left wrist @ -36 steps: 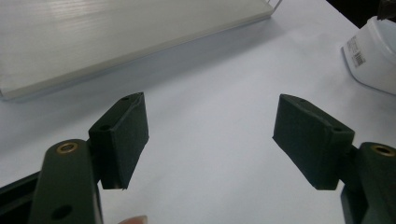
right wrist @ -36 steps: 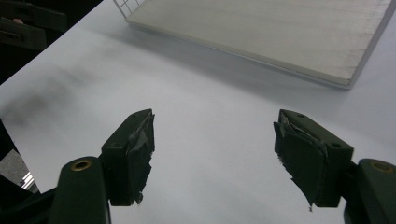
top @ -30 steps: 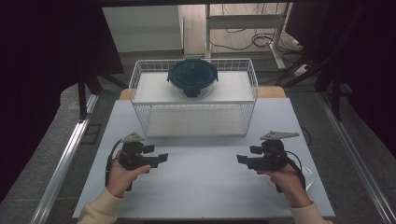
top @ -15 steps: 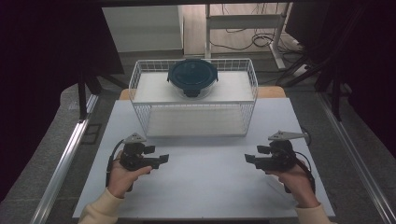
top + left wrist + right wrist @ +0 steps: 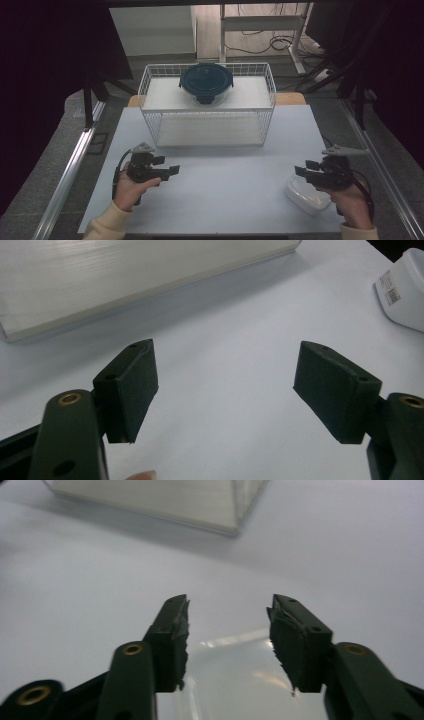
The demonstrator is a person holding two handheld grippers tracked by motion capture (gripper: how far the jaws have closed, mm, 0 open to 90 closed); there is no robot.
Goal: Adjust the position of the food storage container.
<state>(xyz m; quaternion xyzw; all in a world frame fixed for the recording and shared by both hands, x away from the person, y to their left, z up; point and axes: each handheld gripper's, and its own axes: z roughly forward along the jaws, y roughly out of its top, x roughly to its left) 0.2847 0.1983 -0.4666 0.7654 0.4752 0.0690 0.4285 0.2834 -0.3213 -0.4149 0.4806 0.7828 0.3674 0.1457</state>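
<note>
A person's right gripper hovered over a clear plastic container lying on the white tabletop, well in front of the wire basket and toward its right end. In the right gripper view, the jaws had just been closing to about half their spread, with the container's near rim showing below and between them; the pads did not yet press on it. The left gripper hung in front of the basket's left end, well apart from the container, its jaws wide and empty. A round glass bowl with a dark blue lid stood on the basket's upper shelf. The step in hand appeared to be the approach to grasp the container; the next move would likely call for lowering the right jaws astride its rim and closing them firmly.
</note>
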